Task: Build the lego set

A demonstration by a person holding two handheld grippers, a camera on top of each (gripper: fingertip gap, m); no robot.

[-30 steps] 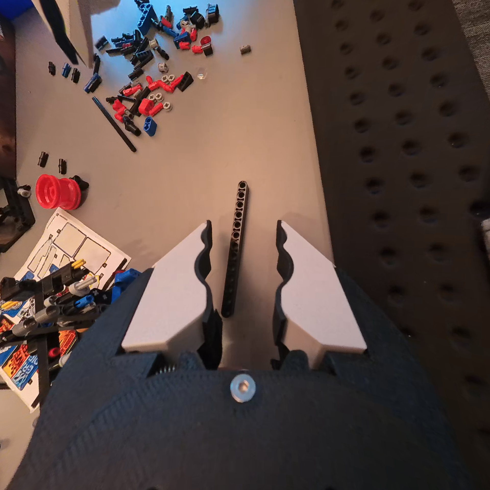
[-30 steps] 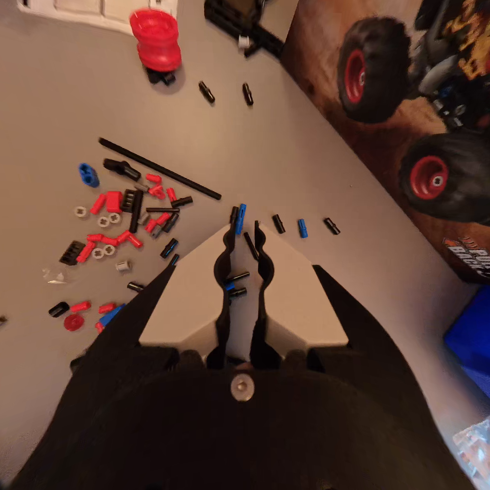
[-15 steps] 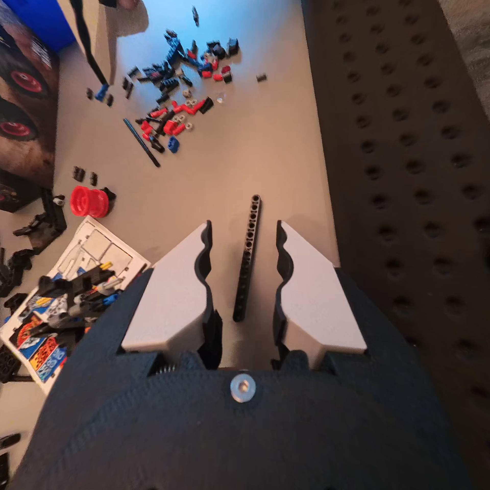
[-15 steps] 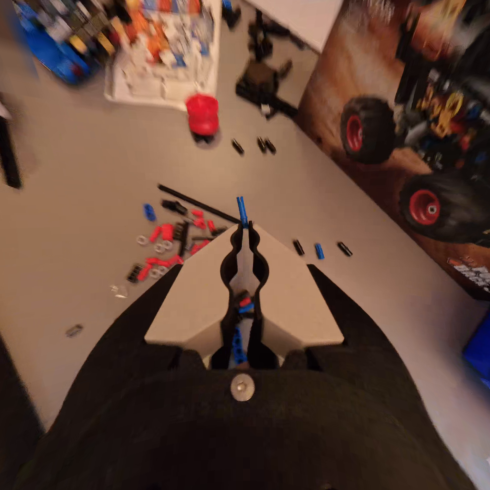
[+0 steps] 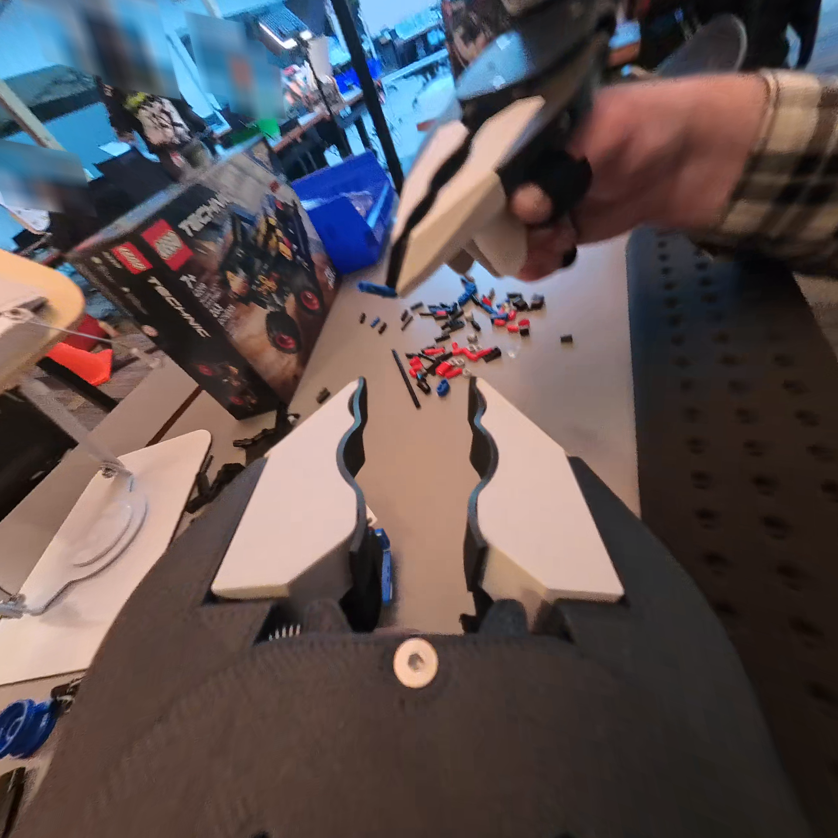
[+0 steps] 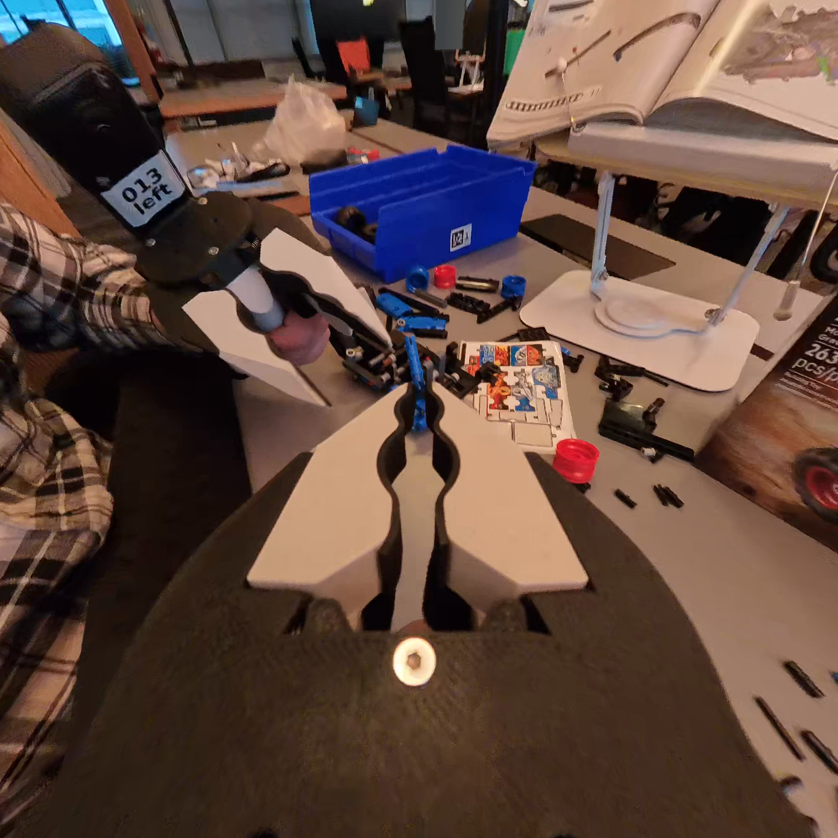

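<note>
Lego pieces (image 5: 462, 335) lie scattered in a loose heap of red, black and blue bits on the grey surface (image 5: 557, 421), beyond the tips of the left tongs (image 5: 415, 385). Those tongs hang above the surface with their two pale fingers (image 5: 299, 503) spread well apart and nothing between them. A long thin black rod (image 5: 406, 378) lies on the surface at the near edge of the heap.

The right tongs (image 6: 417, 392) have their fingers drawn almost together, pinching a small blue pin (image 6: 419, 408) at the tips. In the left wrist view the same right tongs (image 5: 392, 283) show higher up, held by a hand (image 5: 635, 172) in a plaid sleeve, with the blue pin (image 5: 374, 288) sticking out sideways from the tips, above the surface.

A half-built model (image 6: 390, 358) of black and blue parts rests on the surface just beyond the right tongs, beside a sticker sheet (image 6: 517, 381). A red wheel hub (image 6: 573, 458) stands near the sheet's near corner, with a few short black pins (image 6: 644, 496) close by. Farther back sits a blue bin (image 6: 421, 213), with small blue and red round parts (image 6: 431, 276) in front of it. A white stand (image 6: 644, 326) carries an open booklet (image 6: 680, 59). The set's box (image 5: 213, 281) stands upright on the surface, left of the heap in the left wrist view.
</note>
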